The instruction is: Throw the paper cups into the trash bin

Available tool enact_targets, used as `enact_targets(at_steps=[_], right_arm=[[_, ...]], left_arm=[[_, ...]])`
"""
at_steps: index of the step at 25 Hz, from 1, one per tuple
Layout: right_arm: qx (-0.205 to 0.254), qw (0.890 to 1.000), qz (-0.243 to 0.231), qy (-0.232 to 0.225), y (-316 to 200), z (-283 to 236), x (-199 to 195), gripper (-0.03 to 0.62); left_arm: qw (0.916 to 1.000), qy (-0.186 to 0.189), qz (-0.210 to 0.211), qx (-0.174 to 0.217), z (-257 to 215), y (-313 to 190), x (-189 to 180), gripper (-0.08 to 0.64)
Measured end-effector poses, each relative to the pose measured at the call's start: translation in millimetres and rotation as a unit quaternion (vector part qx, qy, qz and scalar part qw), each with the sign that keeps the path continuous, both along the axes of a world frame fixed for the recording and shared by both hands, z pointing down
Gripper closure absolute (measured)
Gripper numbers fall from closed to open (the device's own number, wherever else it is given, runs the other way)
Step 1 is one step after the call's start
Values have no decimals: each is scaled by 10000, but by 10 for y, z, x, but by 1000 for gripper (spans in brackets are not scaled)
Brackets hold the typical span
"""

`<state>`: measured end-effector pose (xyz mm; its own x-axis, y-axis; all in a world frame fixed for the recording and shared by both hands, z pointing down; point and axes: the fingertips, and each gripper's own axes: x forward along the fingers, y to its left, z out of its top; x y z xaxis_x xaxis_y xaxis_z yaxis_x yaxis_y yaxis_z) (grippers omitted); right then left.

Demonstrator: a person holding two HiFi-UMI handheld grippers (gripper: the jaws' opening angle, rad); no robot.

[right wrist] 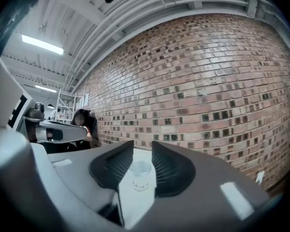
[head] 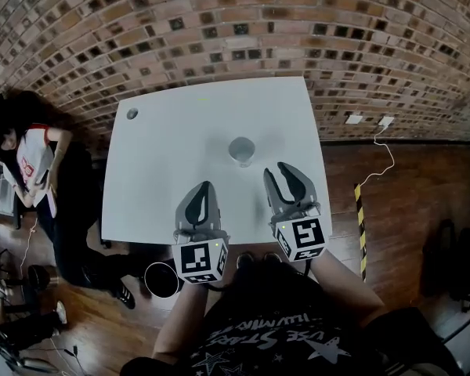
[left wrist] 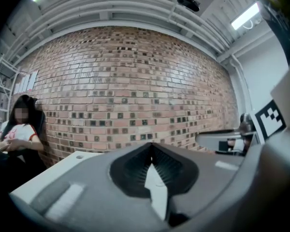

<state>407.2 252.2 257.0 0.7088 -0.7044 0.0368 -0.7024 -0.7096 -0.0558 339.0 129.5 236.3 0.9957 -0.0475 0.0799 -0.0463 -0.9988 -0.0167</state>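
Observation:
A single translucent paper cup (head: pixel 241 150) stands upright near the middle of the white table (head: pixel 164 171). My right gripper (head: pixel 280 171) hovers over the table just right of the cup and nearer to me, not touching it. Its jaws stand slightly open with nothing between the pads. In the right gripper view the cup (right wrist: pixel 140 174) shows farther ahead through the gap of that gripper (right wrist: pixel 142 144). My left gripper (head: pixel 204 185) is shut and empty over the table's near part; in its own view the left gripper (left wrist: pixel 151 145) points toward the brick wall. A round black bin (head: pixel 162 279) sits on the floor by the table's near edge.
A small round grey object (head: pixel 131 113) lies at the table's far left corner. A person (head: pixel 31 163) sits left of the table. The brick wall (head: pixel 235 30) runs behind it. A white cable (head: pixel 380 159) and a yellow-black strip (head: pixel 359 225) lie on the wooden floor at the right.

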Motion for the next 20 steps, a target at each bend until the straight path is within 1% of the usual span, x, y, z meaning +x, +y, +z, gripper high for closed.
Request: enact_targets(at_steps=[1, 3, 8, 13, 18, 20], right_arm=[[-72, 9999, -63, -63, -53, 70, 2, 456], [-173, 9996, -152, -187, -140, 196, 4, 433], [-307, 9986, -228, -361, -277, 390, 21, 415], [-435, 9970, -250, -585, -389, 602, 87, 337], [-664, 9939, -353, -807, -529, 859, 155, 260], [-759, 9928, -383, -842, -587, 941, 183, 241]], left_arm=[[10000, -40, -6, -9, 32, -38, 19, 555], [9999, -127, -11, -25, 75, -93, 45, 555], [9997, -230, 17, -39, 209, -200, 90, 555], [9995, -312, 1, -70, 334, -289, 132, 555], [9990, -407, -81, -149, 470, -394, 199, 555], [9989, -421, -110, -183, 511, -434, 230, 555]])
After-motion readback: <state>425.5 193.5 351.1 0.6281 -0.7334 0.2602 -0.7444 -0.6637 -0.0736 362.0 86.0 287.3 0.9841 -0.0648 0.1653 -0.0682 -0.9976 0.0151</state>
